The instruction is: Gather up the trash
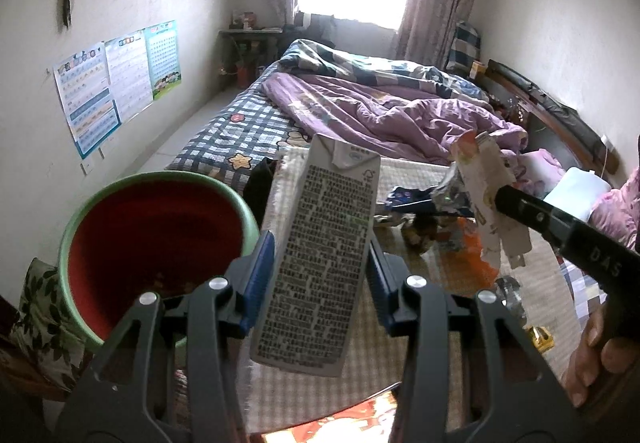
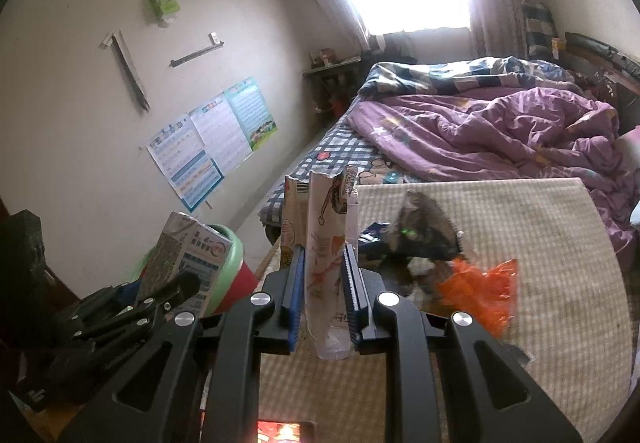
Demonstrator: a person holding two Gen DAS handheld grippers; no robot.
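Left wrist: left hand-held gripper (image 1: 320, 267) clamping one carton (image 1: 320, 259), right hand-held gripper (image 2: 322, 283) pinching one wrapper (image 2: 326, 243).

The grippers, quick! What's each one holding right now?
Left gripper: closed on a drink carton, beside the red bin.
Right gripper: closed on a torn paper wrapper.

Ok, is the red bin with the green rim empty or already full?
Nearly empty. The left wrist view looks into the bin: its red inner wall is bare most of the way down, with only a little debris visible at the bottom.
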